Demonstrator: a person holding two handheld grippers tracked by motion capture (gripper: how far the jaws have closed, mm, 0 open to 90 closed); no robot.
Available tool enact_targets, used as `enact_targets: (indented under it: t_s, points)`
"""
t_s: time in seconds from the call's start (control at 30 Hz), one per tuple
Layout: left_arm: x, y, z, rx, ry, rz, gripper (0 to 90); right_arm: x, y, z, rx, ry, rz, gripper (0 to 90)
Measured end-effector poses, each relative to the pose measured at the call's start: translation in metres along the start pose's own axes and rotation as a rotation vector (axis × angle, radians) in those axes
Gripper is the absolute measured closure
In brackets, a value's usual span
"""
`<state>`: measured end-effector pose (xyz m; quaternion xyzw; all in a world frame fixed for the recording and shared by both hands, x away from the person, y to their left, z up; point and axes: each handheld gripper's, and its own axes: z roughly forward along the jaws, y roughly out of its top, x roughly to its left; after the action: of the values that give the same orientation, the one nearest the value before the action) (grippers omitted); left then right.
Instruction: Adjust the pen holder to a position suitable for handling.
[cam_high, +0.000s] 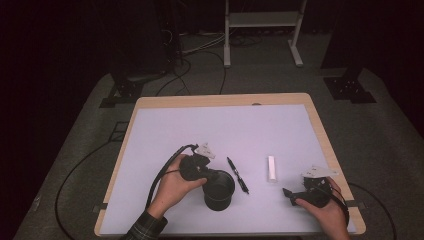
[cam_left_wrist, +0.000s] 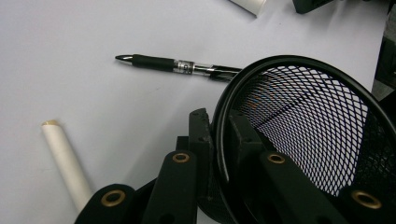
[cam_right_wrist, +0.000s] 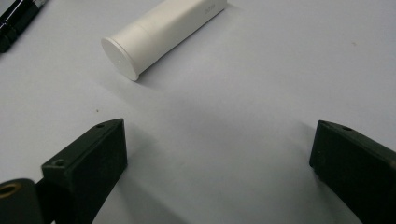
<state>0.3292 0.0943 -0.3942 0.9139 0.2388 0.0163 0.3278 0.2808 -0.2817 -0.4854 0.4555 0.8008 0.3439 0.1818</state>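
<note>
On the white table (cam_high: 165, 125), lower centre, the mesh cup (cam_high: 219, 190) is clamped at its rim by the left gripper (cam_left_wrist: 219, 135); with so thin a hold it could be tipped onto the pen (cam_high: 238, 175). At lower right, the right gripper (cam_right_wrist: 217, 154) is held with jaws apart, empty.

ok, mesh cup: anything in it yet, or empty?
Empty as far as visible. The mesh cup shows bare mesh inside; the pen and white tube lie on the table. The left gripper clamps its rim.

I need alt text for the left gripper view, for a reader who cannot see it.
The left tool grips the rim of a black mesh cup, one jaw outside the wall and one inside. Beyond the cup, a black pen lies on the pale table; a white stick lies at lower left.
</note>
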Motion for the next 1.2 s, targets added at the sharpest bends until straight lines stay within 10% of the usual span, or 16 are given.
enact_targets:
  t_s: [1.2]
  points:
    - [-0.002,-0.017,-0.048,-0.129,0.061,-0.031,33.2,0.000,0.000,0.000,-0.001,-0.001,-0.002,3.0]
